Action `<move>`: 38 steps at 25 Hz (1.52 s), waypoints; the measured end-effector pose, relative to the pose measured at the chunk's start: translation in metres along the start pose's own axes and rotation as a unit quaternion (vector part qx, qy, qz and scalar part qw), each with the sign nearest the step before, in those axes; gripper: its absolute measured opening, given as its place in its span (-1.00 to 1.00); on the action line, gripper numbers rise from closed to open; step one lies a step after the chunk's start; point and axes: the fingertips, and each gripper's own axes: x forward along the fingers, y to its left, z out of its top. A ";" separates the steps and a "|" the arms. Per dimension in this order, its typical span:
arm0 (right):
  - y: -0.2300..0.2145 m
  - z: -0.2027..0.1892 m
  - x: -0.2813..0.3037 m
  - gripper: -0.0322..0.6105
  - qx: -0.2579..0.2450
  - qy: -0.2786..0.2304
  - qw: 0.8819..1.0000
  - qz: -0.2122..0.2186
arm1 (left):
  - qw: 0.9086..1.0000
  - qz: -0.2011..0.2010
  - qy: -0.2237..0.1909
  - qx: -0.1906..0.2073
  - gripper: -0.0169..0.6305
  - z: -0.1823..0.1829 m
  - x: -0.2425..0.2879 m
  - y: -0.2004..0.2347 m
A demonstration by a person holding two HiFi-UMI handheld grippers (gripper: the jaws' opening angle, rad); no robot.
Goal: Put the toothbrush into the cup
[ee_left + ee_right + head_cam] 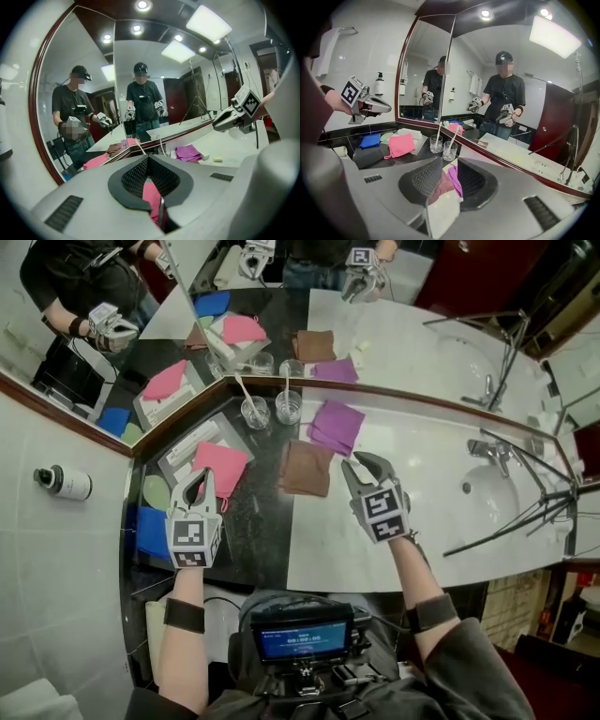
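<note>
Two clear glass cups stand by the mirror corner, the left cup [255,412] and the right cup [288,408]. In each cup a white toothbrush stands upright, one [245,390] on the left and one [287,383] on the right. The right gripper view shows the same cups [436,143] [450,150] ahead of the jaws. My left gripper [198,482] hovers shut and empty over the pink cloth [221,465]. My right gripper [364,465] is open with nothing between its jaws, near the brown cloth [307,468]. Both grippers are well short of the cups.
A purple cloth [336,425] lies right of the cups, and a blue cloth [150,531] lies at the near left. The grey tray [187,442] sits under the pink cloth. A small bottle [64,482] hangs on the left wall. The sink [497,493], faucet [487,451] and tripod legs [525,512] fill the right.
</note>
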 end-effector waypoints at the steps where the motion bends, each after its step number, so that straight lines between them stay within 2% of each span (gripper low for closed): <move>1: 0.003 0.004 0.008 -0.51 -0.003 -0.002 1.000 0.005 | 1.000 -0.004 0.000 -0.001 -0.94 0.001 0.000 -0.002; 5: 0.011 0.022 0.041 -0.34 -0.008 -0.009 1.000 0.018 | 1.000 -0.008 0.003 0.001 -0.94 0.002 0.003 -0.003; 9: 0.012 0.035 0.081 -0.27 0.009 -0.013 1.000 0.024 | 1.000 -0.007 0.003 0.010 -0.94 0.005 0.009 0.000; 18: 0.005 0.051 0.171 -0.19 0.018 0.008 1.000 0.009 | 0.999 -0.028 0.004 0.019 -0.94 -0.002 0.036 0.001; 32: -0.004 0.053 0.265 -0.19 0.130 0.028 0.991 -0.028 | 0.998 -0.055 -0.006 0.024 -0.94 -0.010 0.075 0.002; 38: -0.013 0.061 0.283 -0.20 0.150 0.030 0.987 -0.046 | 0.997 -0.066 -0.001 0.025 -0.94 -0.019 0.082 -0.001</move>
